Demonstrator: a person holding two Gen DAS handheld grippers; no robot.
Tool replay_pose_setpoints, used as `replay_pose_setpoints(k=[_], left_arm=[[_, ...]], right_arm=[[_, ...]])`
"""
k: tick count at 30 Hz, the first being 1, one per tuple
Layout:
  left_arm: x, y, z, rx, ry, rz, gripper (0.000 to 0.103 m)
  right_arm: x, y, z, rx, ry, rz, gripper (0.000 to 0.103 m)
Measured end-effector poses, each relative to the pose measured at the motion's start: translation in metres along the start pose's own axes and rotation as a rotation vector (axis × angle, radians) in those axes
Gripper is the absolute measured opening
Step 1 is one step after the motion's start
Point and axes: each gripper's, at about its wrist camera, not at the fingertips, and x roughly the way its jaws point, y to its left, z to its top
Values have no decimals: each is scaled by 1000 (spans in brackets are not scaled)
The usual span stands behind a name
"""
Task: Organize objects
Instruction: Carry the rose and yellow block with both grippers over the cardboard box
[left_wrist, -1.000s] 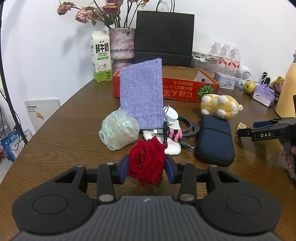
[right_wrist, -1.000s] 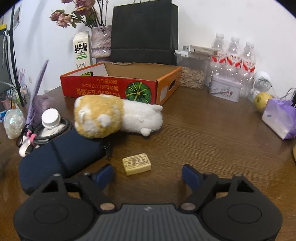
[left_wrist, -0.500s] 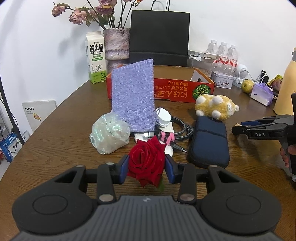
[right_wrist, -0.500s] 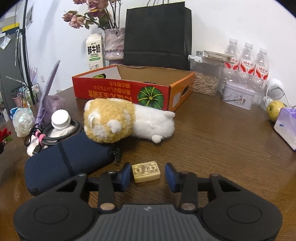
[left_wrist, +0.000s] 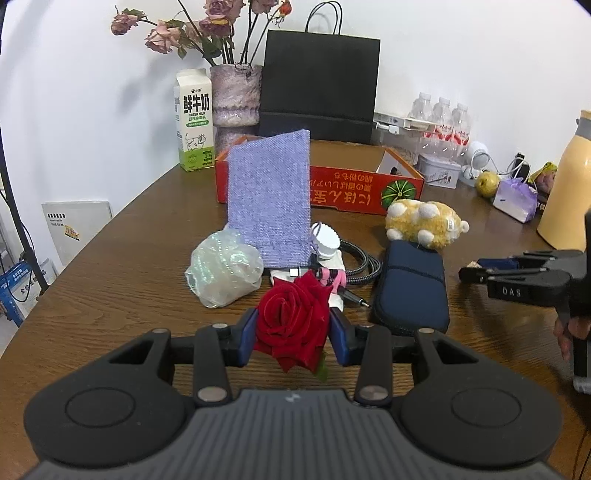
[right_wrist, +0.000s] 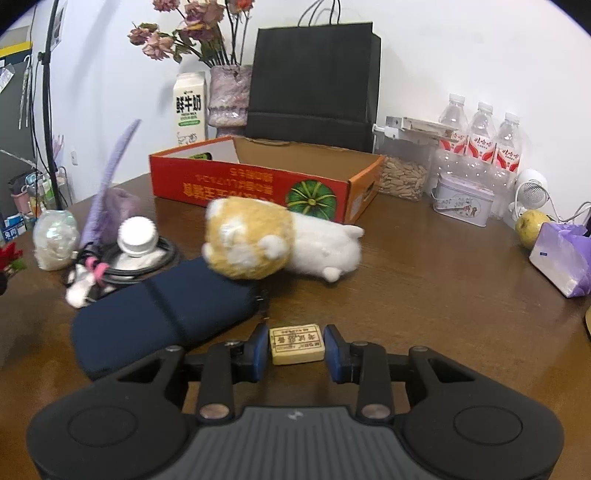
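**Both grippers loaded, box waiting at the back**

Toward the worktop's left side, the left gripper (left_wrist: 293, 334) is holding the red rose (left_wrist: 291, 325), its pads partly closed and pressing the bloom from both sides, just in front of the crinkled bag (left_wrist: 223, 273). Further right, the right gripper (right_wrist: 297, 349) is pinching the small tan block (right_wrist: 297, 344), jaws drawn in tight on its ends, beside the navy pouch (right_wrist: 159, 314). The orange box (right_wrist: 266, 181) is sitting open near the worktop's back edge. Carrying well probably means lifting over the plush toy (right_wrist: 277, 240), keeping the squeeze on the rose gentle, and releasing only inside the box walls.
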Motion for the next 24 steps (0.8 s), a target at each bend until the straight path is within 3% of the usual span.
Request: replay_pose_setpoints(k=[13,24], left_arm=[[-21,21,-11,4,-46,-82,41],[-32,35,1,20,-94,-126,41]], right_arm=[[-62,78,-9,53,-80,33,31],[-86,122,8,25,-127,2,31]])
